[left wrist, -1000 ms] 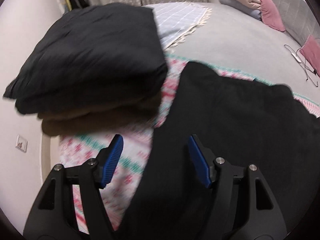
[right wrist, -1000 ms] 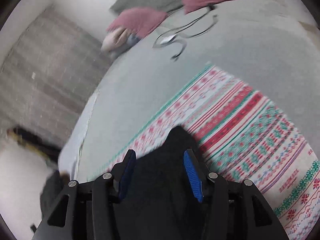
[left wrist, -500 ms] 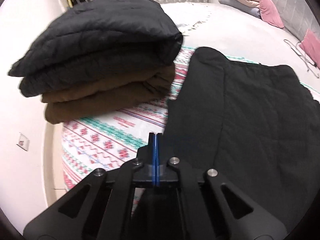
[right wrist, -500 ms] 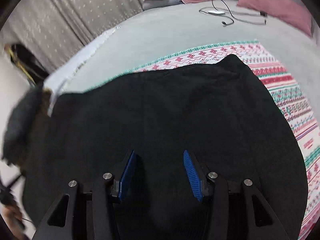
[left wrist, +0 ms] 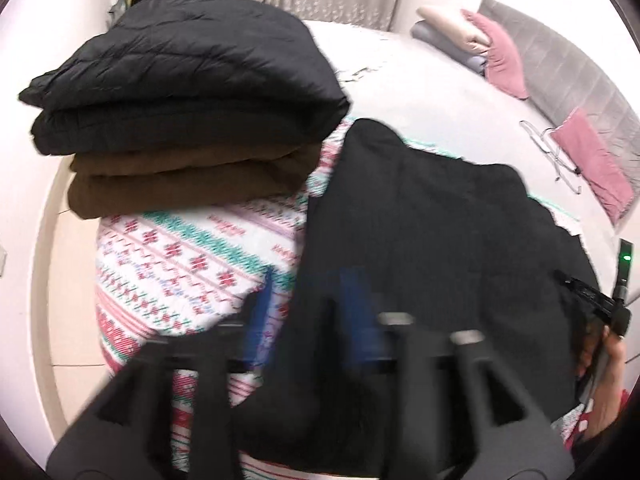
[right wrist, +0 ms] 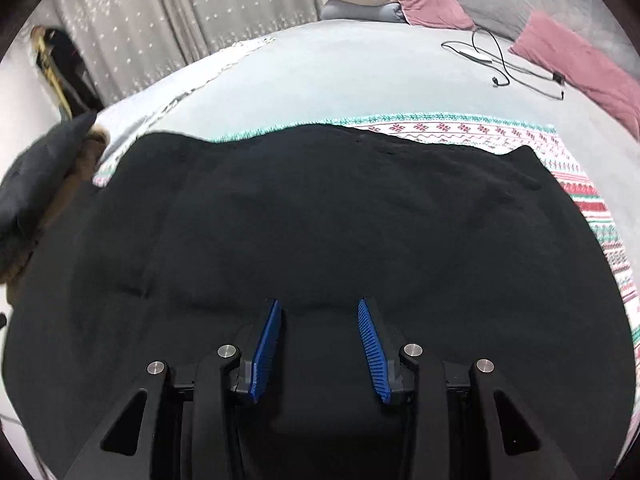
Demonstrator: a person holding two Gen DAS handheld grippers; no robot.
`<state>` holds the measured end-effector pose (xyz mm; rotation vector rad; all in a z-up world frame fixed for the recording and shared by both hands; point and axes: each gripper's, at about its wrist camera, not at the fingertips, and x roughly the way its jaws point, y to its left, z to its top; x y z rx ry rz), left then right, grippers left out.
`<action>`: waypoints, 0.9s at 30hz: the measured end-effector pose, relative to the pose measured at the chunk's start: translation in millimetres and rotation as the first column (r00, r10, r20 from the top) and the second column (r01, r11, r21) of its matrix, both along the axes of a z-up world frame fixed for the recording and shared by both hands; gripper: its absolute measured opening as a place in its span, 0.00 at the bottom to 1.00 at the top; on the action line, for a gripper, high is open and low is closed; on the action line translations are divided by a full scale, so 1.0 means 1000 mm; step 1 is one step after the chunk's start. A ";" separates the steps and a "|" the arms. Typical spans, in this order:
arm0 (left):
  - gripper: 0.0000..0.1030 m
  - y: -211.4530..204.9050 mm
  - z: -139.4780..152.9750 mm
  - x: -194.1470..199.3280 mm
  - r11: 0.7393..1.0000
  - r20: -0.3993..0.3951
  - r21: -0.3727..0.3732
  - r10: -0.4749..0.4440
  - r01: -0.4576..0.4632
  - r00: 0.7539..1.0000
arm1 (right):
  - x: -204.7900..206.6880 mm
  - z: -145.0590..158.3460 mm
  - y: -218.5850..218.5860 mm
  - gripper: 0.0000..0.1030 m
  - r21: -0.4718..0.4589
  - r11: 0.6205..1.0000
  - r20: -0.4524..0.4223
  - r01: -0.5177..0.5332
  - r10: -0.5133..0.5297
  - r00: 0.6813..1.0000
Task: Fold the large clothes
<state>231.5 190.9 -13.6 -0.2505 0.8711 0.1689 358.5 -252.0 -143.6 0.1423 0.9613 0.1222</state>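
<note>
On the far left of the bed point(left wrist: 420, 80), a stack point(left wrist: 188, 112) of folded clothes sits on the patterned blanket point(left wrist: 180, 248), well apart from where I work. Just right of it lies the black garment point(right wrist: 320, 216), spread flat over the blanket, its long axis running across me from the stack toward the pink pillows point(right wrist: 580, 64). My left gripper point(left wrist: 312, 304) hovers over the garment's left edge, one finger above blanket and one above cloth; its jaws are opening, blurred, with nothing pressed between them. My right gripper point(right wrist: 318, 340) points down at the garment's near middle, jaws half wide and closing, cloth below them but not yet pinched as far as I can tell. Both are over the near side, so I judge the next fold needs the near edge caught by both and carried away from me. The left view alone shows the stack's layers and my right hand point(left wrist: 608, 380) at the garment's right end; the right view alone shows the far hem whole.
</note>
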 end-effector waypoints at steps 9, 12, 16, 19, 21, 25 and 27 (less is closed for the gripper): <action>0.28 -0.014 -0.044 0.055 0.999 -0.147 -0.027 -0.024 0.020 0.989 | -0.003 0.005 0.017 0.42 0.021 0.997 -0.007 -0.072 0.072 0.997; 0.12 -0.020 -0.042 0.056 1.000 -0.144 0.003 -0.006 0.007 0.990 | -0.006 0.001 0.026 0.42 -0.009 0.994 -0.004 -0.109 0.109 0.994; 0.08 -0.016 -0.040 0.044 0.999 -0.142 -0.010 0.030 -0.032 0.989 | -0.006 0.002 0.034 0.42 -0.058 0.991 0.020 -0.117 0.118 0.993; 0.08 -0.016 -0.047 0.036 0.999 -0.152 0.013 0.047 -0.046 0.987 | -0.005 0.003 0.037 0.42 -0.027 0.992 0.048 -0.123 0.124 0.991; 0.08 -0.015 -0.052 0.037 0.999 -0.156 0.021 0.051 -0.049 0.986 | -0.001 -0.001 0.045 0.42 -0.070 0.988 0.055 -0.136 0.140 0.989; 0.09 -0.018 -0.057 0.042 0.997 -0.163 0.018 0.080 -0.078 0.983 | 0.008 -0.011 0.050 0.41 -0.084 0.988 0.072 -0.132 0.139 0.988; 0.11 -0.030 -0.055 0.048 0.994 -0.164 0.097 0.067 -0.051 0.984 | 0.012 -0.013 0.047 0.41 -0.069 0.989 0.071 -0.133 0.138 0.988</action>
